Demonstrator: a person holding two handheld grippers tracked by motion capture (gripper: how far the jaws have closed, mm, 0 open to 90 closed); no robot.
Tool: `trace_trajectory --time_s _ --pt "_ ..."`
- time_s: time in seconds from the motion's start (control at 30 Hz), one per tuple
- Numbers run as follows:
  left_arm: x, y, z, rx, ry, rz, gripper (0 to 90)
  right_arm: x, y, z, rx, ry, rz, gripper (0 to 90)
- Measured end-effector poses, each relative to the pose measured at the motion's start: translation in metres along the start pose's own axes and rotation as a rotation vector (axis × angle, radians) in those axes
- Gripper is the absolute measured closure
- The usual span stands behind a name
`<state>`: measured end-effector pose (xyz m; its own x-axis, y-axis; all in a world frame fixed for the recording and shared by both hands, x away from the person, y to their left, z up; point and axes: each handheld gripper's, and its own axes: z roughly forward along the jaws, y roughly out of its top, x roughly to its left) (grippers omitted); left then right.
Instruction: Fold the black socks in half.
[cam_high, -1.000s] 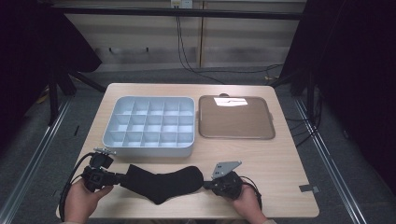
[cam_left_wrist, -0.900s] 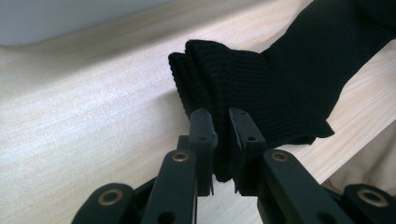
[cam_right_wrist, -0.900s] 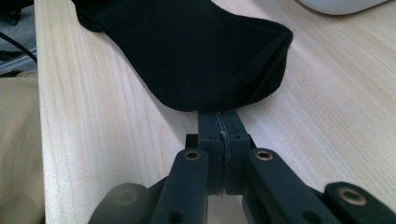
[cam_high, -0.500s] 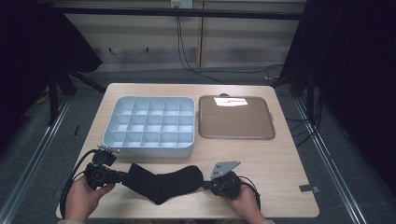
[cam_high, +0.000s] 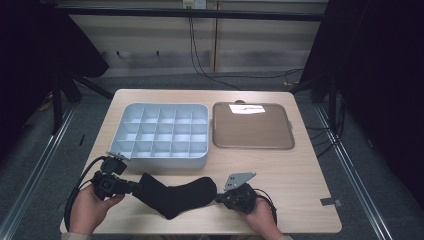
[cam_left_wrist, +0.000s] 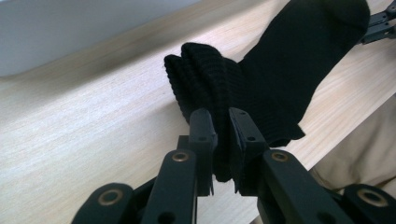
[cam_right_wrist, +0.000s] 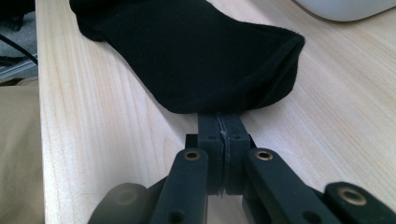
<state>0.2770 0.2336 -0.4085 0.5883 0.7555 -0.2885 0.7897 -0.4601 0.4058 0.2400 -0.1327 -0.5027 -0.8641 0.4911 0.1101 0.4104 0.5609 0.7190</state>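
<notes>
The left tongs (cam_left_wrist: 218, 122) pinch the bunched cuff end of a black sock (cam_left_wrist: 280, 70). Their two jaws are nearly closed, with a thick fold of the cloth squeezed between them. The right tongs (cam_right_wrist: 219, 122) are closed tight, jaw against jaw, right at the toe end of the sock (cam_right_wrist: 201, 51), and they seem to hold just a thin bit of its edge.

From above, the sock (cam_high: 175, 196) stretches between the left tongs (cam_high: 131, 187) and the right tongs (cam_high: 220, 198), low over the front of the table (cam_high: 300, 175). A white box with many little compartments (cam_high: 162, 135) sits just beyond the left tongs. A flat brown tray (cam_high: 252, 127) sits beyond the right tongs, farther off.

What could go wrong? The right tongs have so little cloth that a hard pull could make the toe slip out. Then that end would flop down. The sock is also close to the front edge, so a loose end could slide off the table
</notes>
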Motion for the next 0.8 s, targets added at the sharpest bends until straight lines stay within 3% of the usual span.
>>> trace_trajectory --time_s 0.8 --pt "-0.01 0.012 -0.011 0.015 -0.022 0.026 81.1 0.003 0.004 0.005 -0.001 0.008 -0.004 88.8"
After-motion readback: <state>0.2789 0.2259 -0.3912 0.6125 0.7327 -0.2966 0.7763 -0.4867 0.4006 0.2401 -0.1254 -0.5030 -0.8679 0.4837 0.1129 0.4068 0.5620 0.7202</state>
